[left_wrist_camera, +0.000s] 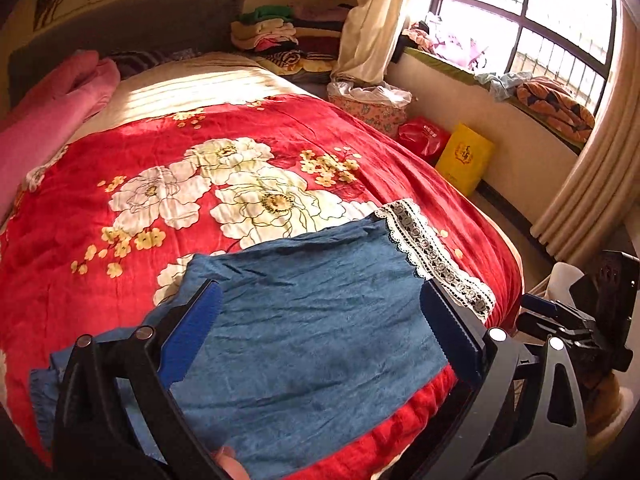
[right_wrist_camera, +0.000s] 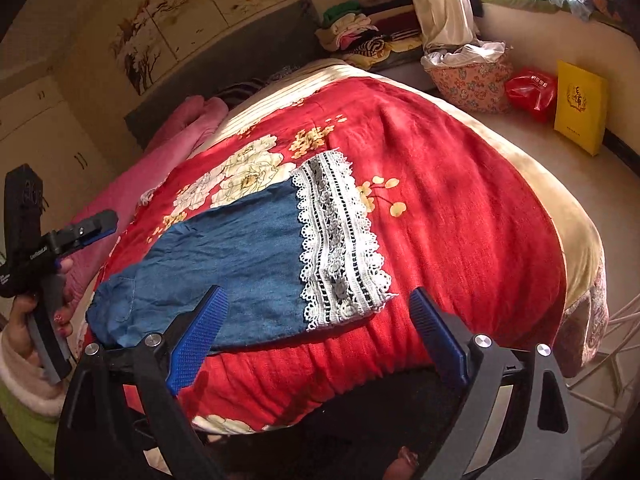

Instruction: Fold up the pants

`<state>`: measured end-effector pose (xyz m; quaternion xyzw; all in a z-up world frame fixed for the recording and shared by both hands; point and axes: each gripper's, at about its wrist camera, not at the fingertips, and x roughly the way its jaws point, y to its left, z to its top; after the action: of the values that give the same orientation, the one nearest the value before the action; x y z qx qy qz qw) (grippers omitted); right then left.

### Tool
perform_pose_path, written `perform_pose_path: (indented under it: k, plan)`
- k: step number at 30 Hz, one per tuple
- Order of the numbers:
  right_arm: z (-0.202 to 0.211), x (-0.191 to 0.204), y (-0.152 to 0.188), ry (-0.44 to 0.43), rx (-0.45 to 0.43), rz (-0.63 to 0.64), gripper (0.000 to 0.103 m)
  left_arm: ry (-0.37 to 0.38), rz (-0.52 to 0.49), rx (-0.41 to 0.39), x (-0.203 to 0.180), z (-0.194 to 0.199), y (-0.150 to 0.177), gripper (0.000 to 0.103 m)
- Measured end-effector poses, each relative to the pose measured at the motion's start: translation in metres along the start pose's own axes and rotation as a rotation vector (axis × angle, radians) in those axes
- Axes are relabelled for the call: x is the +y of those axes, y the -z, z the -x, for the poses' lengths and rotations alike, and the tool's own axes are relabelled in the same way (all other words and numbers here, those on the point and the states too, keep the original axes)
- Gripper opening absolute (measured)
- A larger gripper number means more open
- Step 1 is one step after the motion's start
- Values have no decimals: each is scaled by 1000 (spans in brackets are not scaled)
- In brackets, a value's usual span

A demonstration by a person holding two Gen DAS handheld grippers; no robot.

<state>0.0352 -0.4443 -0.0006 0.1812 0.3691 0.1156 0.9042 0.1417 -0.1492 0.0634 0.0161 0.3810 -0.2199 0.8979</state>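
The pants (right_wrist_camera: pixel 224 272) lie folded on the red blanket (right_wrist_camera: pixel 460 216) at mid-frame, both the left gripper (left_wrist_camera: pixel 320 328) and right gripper (right_wrist_camera: pixel 320 336) gaping wide and empty, so a fold looks finished; next likely regrasping for another

Both wrist views look steeply down along their own tongs from the bed's (left_wrist_camera: pixel 80 216) near edge, close above the folded pants (left_wrist_camera: pixel 304 320). They share the red blanket (right_wrist_camera: pixel 460 208), headboard (right_wrist_camera: pixel 240 76) and yellow bag (right_wrist_camera: pixel 580 108) at right.
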Motion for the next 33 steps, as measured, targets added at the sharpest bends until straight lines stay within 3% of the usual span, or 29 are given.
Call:
perform_pose_path:
  k: [8,14,21,26,29,33]
  plan:
    - [-33,-12,12,-44,66,-95,91,17,-106,79,-23,-71,-25,93]
    - [-49,-23,12,-56,90,-146,91,29,-131,133,-30,-116,-37,93]
    - [-57,-29,10,-75,73,-189,91,60,-198,195,-38,-162,-48,93]
    - [-59,-27,6,-104,65,-191,79,121,-233,228,-46,-186,-55,93]
    - [-64,-28,4,-105,69,-195,73,141,-273,262,-54,-201,-54,82]
    - [-67,-34,5,-124,57,-238,62,245,-237,296,-57,-214,-55,68]
